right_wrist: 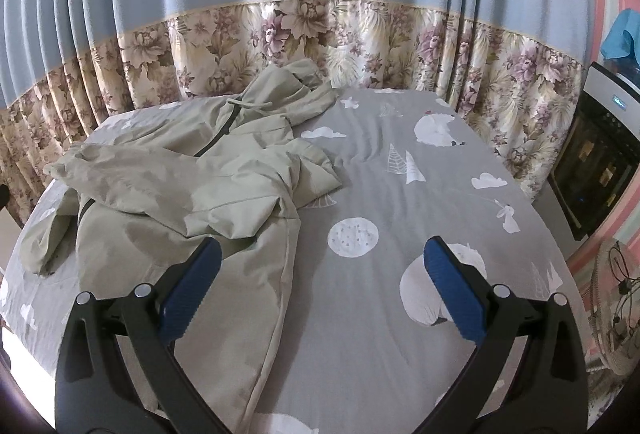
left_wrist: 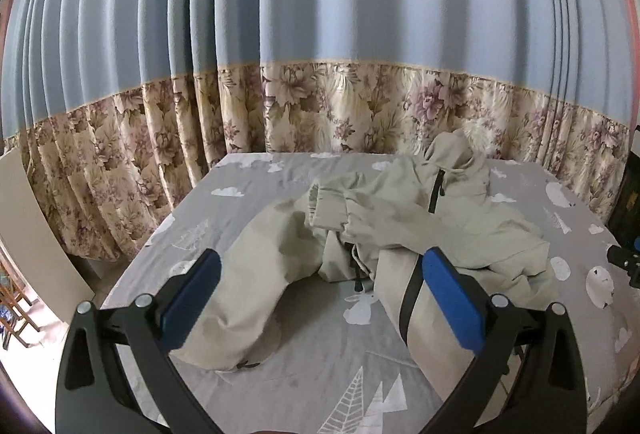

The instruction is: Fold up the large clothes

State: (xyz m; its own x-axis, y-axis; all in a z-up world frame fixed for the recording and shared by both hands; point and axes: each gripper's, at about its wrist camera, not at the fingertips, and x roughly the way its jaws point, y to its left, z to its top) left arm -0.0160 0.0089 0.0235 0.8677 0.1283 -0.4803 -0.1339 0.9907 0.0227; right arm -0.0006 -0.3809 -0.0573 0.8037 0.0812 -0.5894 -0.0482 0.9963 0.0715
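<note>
A pale beige hooded jacket [left_wrist: 400,222] with dark zips lies crumpled on a grey bed sheet [left_wrist: 304,354] printed with white clouds and animals. My left gripper [left_wrist: 320,262] hangs open above the jacket's near edge, with blue pads [left_wrist: 192,298] spread wide and nothing between them. In the right wrist view the same jacket [right_wrist: 180,186] covers the left half of the bed, hood toward the curtain. My right gripper [right_wrist: 320,254] is open over the bare sheet [right_wrist: 380,314], its left finger above the jacket's hem.
A blue curtain with a floral lower band [left_wrist: 320,102] hangs right behind the bed. A dark appliance [right_wrist: 592,162] and a fan [right_wrist: 612,310] stand at the right. A pale board [left_wrist: 36,234] leans at the left. The other gripper's tip [left_wrist: 624,258] shows at the right edge.
</note>
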